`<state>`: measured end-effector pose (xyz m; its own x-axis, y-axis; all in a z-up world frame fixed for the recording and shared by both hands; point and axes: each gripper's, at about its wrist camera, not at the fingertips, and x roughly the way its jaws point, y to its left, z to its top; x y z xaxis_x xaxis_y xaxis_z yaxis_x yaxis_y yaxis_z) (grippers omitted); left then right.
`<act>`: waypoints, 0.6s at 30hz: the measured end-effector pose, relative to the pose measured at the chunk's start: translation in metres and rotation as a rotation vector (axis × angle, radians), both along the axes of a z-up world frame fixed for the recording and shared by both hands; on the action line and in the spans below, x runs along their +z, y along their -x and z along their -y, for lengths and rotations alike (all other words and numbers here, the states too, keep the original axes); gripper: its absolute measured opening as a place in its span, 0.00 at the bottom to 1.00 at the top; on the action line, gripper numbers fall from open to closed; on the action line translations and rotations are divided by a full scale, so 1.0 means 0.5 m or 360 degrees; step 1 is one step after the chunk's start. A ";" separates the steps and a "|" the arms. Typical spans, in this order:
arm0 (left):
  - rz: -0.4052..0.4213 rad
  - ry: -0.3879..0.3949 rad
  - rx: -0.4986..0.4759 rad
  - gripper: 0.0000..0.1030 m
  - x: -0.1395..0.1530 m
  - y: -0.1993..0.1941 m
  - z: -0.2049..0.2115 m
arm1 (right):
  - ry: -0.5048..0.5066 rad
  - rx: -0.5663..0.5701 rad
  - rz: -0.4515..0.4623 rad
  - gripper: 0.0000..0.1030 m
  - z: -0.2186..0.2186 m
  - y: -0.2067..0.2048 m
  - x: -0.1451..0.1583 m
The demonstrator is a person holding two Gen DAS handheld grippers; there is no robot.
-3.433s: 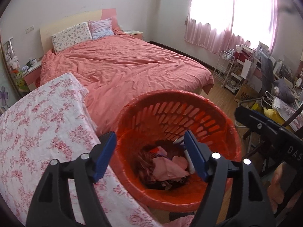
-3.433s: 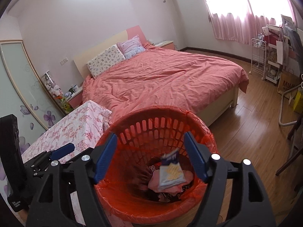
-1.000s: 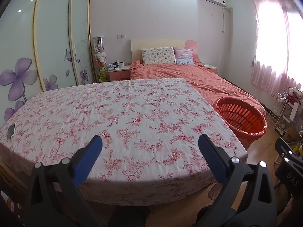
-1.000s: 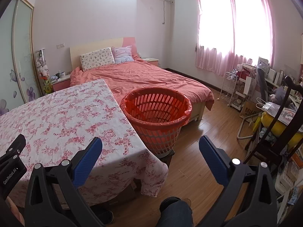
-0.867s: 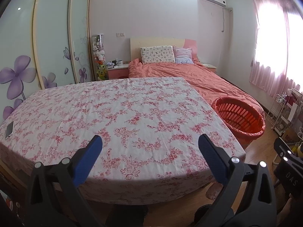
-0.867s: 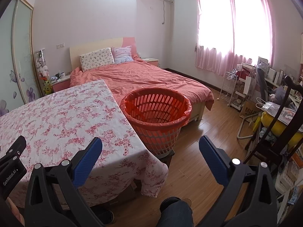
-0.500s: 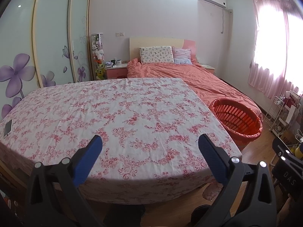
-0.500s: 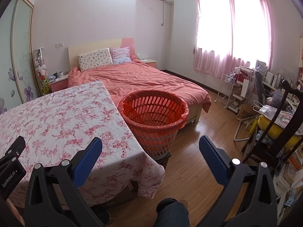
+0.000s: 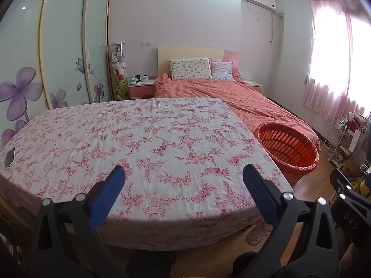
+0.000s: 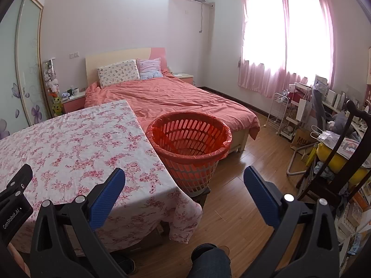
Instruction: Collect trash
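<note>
**Risk Notes: Both Claws Empty, No Trash Visible on the Surface**

Nearest the onlooker, the left claw [image 9: 183, 183] hangs over the near edge of the surface [image 9: 143, 139], its blue pads spread wide with nothing between them. The right claw [image 10: 184, 181] is likewise spread and empty, held over the surface's near right corner and the wooden floor [image 10: 243, 199]. A dark trouser knee [image 10: 209, 258] shows below it.

The floral cloth [image 10: 76, 143] covering the surface carries no visible trash. The only item on it is a phone [image 9: 9, 158] at the far left edge. Risk: a claw sent to sweep for leftovers may take the phone for trash. The busy print may also hide small scraps, so a piece could be missed.

The cloth drapes loosely off the corner [image 10: 185, 217]. Risk: a low claw pass may snag it and drag the cloth, phone included.

Beyond the corner, the orange basket [image 10: 190, 148], the task's container, stands just beside the surface's right edge, at the foot of the bed [image 10: 176, 102]. Its red liner [image 10: 226, 136] folds over the rim. Its contents are not visible from here. Risk: a claw bumping the rim may tip the light basket or pull the liner inward.

Farther right, a cluttered chair and shelving [image 10: 324, 129] hold bags and papers. Risk: these may be mistaken for trash.
</note>
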<state>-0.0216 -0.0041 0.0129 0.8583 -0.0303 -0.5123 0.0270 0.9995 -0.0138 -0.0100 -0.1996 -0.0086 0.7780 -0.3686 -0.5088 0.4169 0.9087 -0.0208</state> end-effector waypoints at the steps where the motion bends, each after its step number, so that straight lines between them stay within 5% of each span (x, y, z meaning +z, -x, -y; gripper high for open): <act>1: 0.0004 0.0000 0.0000 0.96 0.002 0.001 0.001 | 0.0000 0.0000 0.0002 0.98 0.000 0.001 0.000; 18: 0.0056 -0.0076 0.0013 0.96 0.012 0.012 0.016 | -0.0016 0.0003 -0.0007 0.98 0.001 0.000 0.001</act>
